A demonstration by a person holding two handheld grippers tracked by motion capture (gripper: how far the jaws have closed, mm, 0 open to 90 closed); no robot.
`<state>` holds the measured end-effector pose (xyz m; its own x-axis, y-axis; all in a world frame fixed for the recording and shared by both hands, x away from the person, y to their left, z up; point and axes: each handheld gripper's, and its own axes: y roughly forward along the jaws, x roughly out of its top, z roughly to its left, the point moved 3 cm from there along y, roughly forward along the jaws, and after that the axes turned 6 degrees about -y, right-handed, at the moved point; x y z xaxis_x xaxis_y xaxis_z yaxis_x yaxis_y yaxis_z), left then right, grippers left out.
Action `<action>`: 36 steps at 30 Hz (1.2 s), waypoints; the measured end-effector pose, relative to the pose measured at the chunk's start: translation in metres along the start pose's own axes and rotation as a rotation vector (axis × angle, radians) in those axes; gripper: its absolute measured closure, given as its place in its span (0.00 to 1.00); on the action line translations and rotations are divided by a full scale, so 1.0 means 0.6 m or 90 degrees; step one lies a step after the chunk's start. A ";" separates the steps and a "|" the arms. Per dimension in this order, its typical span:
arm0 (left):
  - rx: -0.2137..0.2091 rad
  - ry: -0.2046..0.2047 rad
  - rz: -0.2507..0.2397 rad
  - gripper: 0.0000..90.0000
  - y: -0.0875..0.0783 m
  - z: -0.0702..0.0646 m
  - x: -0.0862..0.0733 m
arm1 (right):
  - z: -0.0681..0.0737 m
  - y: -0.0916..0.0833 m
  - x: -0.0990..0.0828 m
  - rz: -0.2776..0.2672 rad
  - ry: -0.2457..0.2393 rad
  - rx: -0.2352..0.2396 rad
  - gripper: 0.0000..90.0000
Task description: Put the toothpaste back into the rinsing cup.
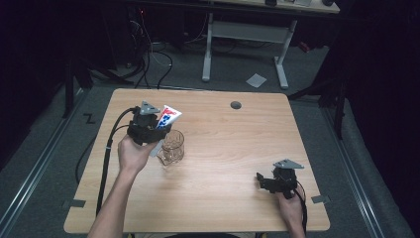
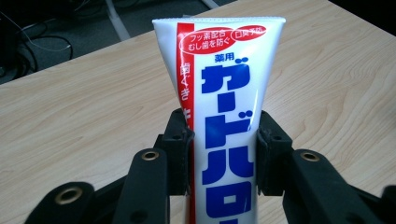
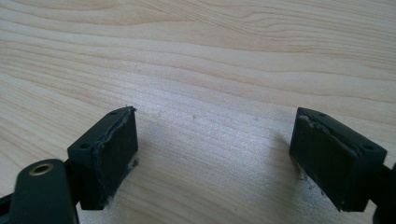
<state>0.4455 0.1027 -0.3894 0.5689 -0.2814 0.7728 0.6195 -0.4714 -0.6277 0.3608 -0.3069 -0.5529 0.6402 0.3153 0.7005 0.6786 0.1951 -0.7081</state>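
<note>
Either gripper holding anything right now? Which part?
The left gripper clamps a white toothpaste tube with blue and red print across its middle, crimped end pointing away. The right gripper is open, holding nothing.

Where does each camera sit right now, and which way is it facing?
High view: above the person's side, looking forward and down on the table; both forearms enter from below.
Left gripper view: on the left gripper, looking along its fingers clamped on the toothpaste tube.
Right gripper view: on the right gripper, facing wood between open fingers.
Shared: tube, high and left views.
</note>
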 end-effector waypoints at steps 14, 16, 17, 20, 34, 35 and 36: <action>-0.004 0.016 0.000 0.70 0.030 -0.018 0.031 | 0.000 0.000 0.000 0.000 -0.002 0.000 0.17; -0.003 0.019 0.002 0.70 0.031 -0.019 0.032 | 0.000 0.000 0.000 -0.001 -0.002 0.000 0.17; -0.003 0.017 -0.001 0.70 0.034 -0.019 0.033 | 0.000 0.000 0.000 0.000 -0.001 0.000 0.17; -0.006 0.010 -0.002 0.70 0.042 -0.017 0.036 | 0.000 0.000 0.000 0.000 -0.001 0.000 0.17; 0.009 0.012 -0.010 0.70 0.065 -0.015 0.046 | 0.000 0.000 0.000 -0.001 -0.004 0.001 0.17; 0.007 0.010 -0.007 0.70 0.066 -0.015 0.046 | 0.000 0.000 0.000 -0.001 -0.004 0.001 0.17; 0.008 0.010 -0.007 0.70 0.067 -0.016 0.046 | 0.000 0.000 0.000 -0.001 -0.004 0.001 0.17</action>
<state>0.4812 0.0680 -0.3925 0.5536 -0.2886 0.7812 0.6327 -0.4642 -0.6198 0.3607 -0.3071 -0.5530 0.6373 0.3211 0.7006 0.6788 0.1966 -0.7076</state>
